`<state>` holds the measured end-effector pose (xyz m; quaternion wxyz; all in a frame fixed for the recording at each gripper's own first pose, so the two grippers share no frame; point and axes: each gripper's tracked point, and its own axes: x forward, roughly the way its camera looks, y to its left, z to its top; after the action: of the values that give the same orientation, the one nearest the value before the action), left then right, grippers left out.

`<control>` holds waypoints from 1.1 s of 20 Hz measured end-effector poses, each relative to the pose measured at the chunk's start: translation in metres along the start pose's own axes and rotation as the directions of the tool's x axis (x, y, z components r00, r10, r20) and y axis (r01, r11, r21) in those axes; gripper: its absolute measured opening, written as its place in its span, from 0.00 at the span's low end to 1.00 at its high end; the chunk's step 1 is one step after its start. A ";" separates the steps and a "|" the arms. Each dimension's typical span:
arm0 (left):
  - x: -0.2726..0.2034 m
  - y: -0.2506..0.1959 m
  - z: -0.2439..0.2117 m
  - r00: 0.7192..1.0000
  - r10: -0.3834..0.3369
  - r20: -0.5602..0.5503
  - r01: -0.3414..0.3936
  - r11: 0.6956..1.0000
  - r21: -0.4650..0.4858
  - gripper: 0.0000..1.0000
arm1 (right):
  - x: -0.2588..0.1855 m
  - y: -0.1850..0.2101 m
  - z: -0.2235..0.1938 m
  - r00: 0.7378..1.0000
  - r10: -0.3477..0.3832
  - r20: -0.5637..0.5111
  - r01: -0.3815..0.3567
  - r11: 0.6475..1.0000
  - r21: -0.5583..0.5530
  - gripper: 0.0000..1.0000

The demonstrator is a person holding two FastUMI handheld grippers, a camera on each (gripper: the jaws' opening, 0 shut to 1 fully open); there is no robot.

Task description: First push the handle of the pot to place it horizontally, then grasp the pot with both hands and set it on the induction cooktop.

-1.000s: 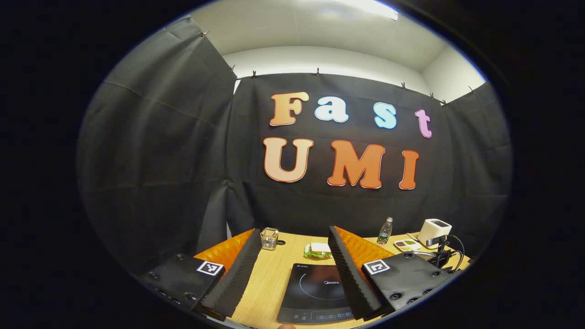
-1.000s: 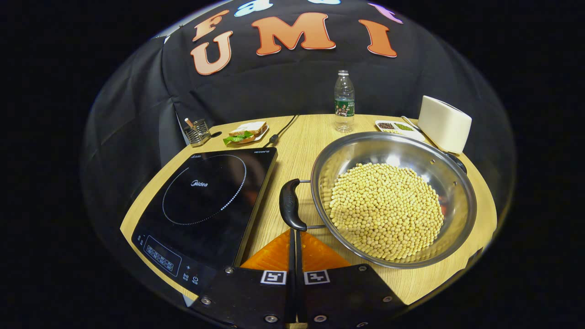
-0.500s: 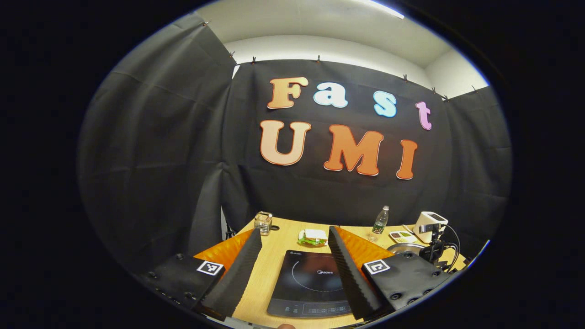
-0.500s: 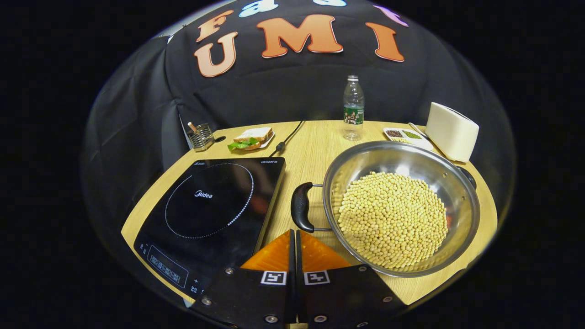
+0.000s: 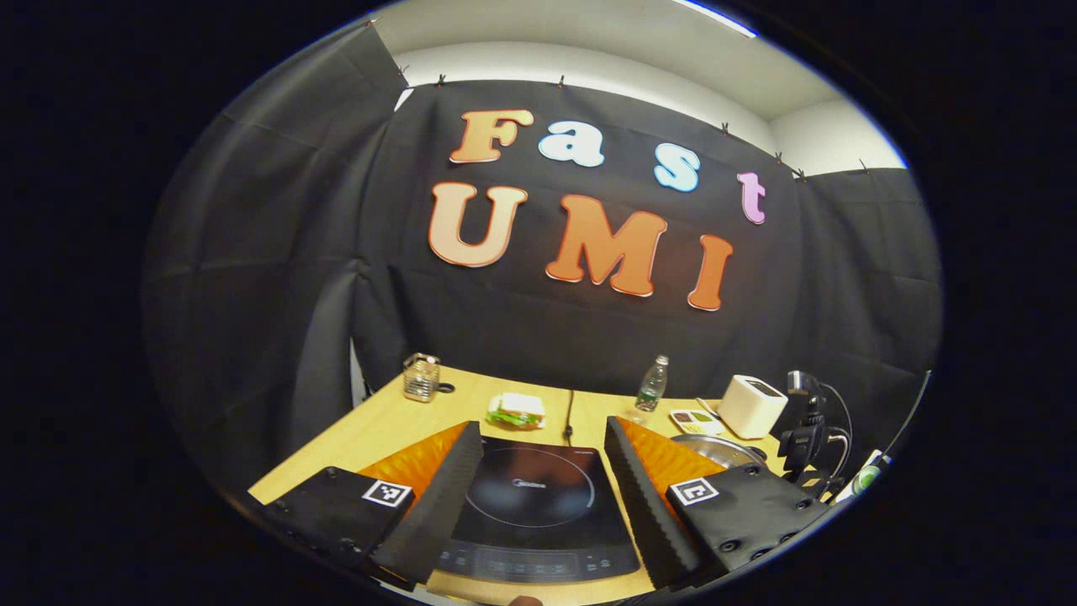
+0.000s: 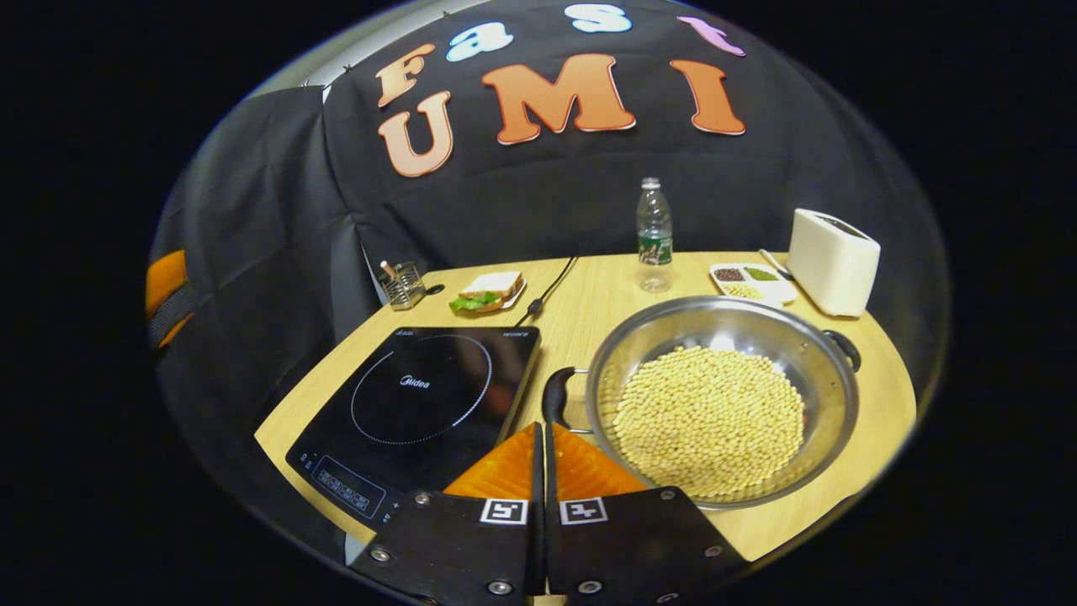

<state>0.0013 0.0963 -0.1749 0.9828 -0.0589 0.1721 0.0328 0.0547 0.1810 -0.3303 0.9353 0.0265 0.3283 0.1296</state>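
Observation:
The steel pot [image 6: 808, 370], full of pale beans [image 6: 711, 417], stands on the wooden table [image 6: 589, 303] right of the black induction cooktop [image 6: 421, 404]. Its black left handle [image 6: 551, 397] faces the cooktop, and the right handle [image 6: 846, 349] sits across from it, so the handles lie left to right. My right gripper [image 6: 541, 429] is shut with nothing in it, its tips just short of the left handle. My left gripper [image 5: 542, 425] is open above the cooktop [image 5: 532, 497], whose glass lies between its fingers. The pot's rim [image 5: 724, 446] peeks past its right finger.
Along the table's back stand a water bottle [image 6: 654, 231], a white toaster [image 6: 833, 261], a small divided dish [image 6: 751, 280], a sandwich on a plate [image 6: 488, 290] and a metal holder [image 6: 402, 284]. The cooktop's cable [image 6: 551, 286] runs to the back edge.
My right gripper has drawn back from the pot's left handle, still shut. My left gripper has tilted down and shifted, so the cooktop now lies squarely between its open fingers.

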 end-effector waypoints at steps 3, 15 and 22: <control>0.024 -0.043 -0.027 0.996 -0.069 -0.053 0.069 0.998 -0.006 0.95 | -0.017 -0.047 0.018 0.996 -0.068 0.060 0.068 0.998 0.000 0.01; 0.113 -0.167 -0.155 0.932 -0.183 -0.314 0.191 0.981 -0.003 0.96 | -0.034 -0.211 0.033 0.949 -0.298 0.108 0.294 0.955 0.053 0.65; 0.159 -0.173 -0.209 0.905 -0.119 -0.409 0.143 0.989 0.028 0.97 | -0.016 -0.251 0.028 0.933 -0.345 0.101 0.346 0.938 0.003 0.94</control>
<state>0.0948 -0.0943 -0.4067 0.9268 -0.0476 0.3691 -0.0512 0.1169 -0.0645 -0.3326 0.9589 -0.0321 0.2798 -0.0358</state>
